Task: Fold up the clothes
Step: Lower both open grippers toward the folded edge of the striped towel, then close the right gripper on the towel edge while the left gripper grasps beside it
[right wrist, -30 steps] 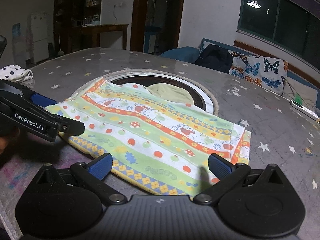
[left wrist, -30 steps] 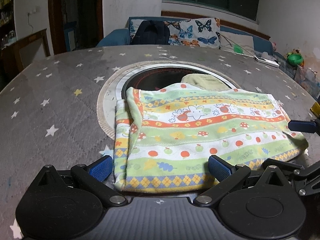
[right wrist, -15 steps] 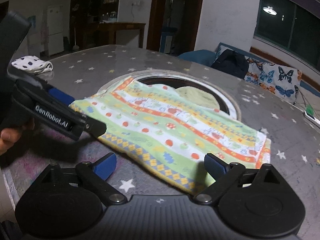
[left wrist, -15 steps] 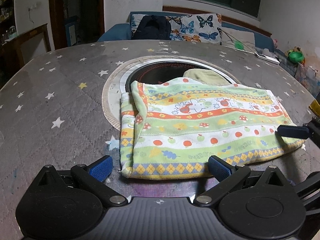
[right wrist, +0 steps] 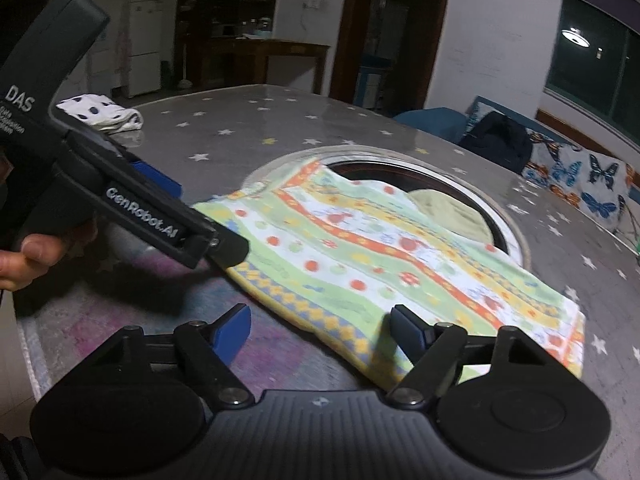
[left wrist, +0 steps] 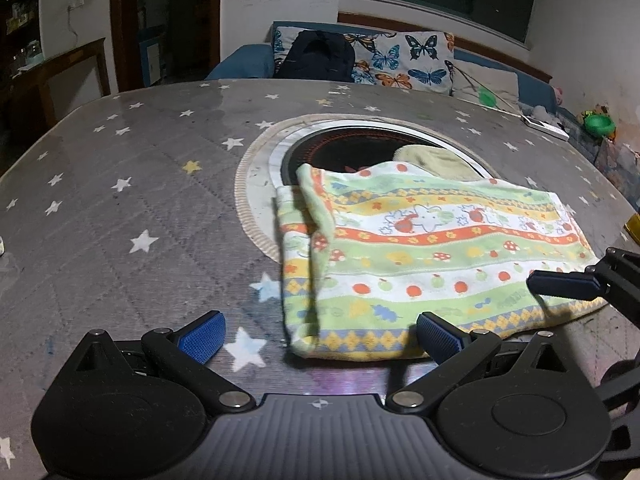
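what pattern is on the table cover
Grey with white stars, a few yellow; clearest in the left wrist view.

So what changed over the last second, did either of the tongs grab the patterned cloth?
No grab. Both tongs drew back from the cloth's near edge: the left tongs and right tongs stayed open and empty, now with bare tabletop in front of them. The folded patterned cloth lay unmoved, half over the round recess in the star-print table.

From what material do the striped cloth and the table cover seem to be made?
The striped cloth looks like soft printed cotton knit or terry: matte, limp, with soft folded edges. The table cover looks like quilted fabric under a clear glossy sheet, judging by stitched lines and light reflections; that is uncertain.
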Available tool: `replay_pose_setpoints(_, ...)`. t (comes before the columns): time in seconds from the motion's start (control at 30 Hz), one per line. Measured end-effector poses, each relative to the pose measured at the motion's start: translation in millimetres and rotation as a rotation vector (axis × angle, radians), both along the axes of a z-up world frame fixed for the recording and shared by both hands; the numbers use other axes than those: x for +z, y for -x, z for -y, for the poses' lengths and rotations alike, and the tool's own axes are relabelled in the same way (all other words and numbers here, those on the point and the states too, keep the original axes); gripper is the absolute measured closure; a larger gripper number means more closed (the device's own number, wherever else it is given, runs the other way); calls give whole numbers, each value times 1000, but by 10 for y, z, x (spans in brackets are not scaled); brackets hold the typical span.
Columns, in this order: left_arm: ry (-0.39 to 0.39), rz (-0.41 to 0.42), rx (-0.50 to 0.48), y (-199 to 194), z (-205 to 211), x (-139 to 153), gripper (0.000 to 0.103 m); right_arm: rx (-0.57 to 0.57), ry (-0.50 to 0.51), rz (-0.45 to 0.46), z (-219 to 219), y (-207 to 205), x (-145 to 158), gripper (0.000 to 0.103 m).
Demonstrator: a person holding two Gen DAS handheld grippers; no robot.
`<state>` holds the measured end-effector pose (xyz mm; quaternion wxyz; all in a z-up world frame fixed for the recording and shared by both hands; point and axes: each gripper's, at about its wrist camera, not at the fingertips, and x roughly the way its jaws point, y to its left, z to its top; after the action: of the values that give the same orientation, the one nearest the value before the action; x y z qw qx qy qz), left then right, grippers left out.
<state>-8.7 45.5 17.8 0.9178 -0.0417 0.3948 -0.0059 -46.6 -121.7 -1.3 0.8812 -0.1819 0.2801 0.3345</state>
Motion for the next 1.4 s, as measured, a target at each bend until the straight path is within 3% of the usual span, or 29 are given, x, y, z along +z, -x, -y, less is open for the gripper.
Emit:
replay_pose_setpoints(0.17, 9, -2, 12, -1, -74, 4, 0, 22, -29, -48, -51, -3, 12, 27)
replay_pose_setpoints(0.4, 13, -2, 13, -9, -134, -15, 0, 45, -1, -43, 22, 95, 27, 27)
replay_pose_setpoints(0.57, 4, -4, 14, -34, -135, -9, 0, 53, -50, -37, 19, 90, 154, 28)
replay_pose_setpoints(0.7, -3, -5, 15, -34, -146, -4, 0, 56, -54, -63, -40, 58, 68, 29)
replay_pose_setpoints(0.97, -10, 10, 20, -32, -185, 69, 0, 103, -11, -4, -220, 103, 105, 31)
replay_pose_setpoints(1.03, -6, 21, 35, -31, -238, 112, 0, 115, -15, -10, -314, 55, 94, 37)
replay_pose_setpoints(1.3, 71, 37, 62, -60, -458, 215, 0, 167, -17, -30, -679, -38, -23, 44)
replay_pose_setpoints(1.37, 93, 36, 63, -72, -498, 230, 0, 175, -7, -13, -741, -21, -54, 49)
replay_pose_setpoints(1.4, 104, 36, 63, -79, -519, 237, 0, 169, -9, -8, -752, -29, -56, 57)
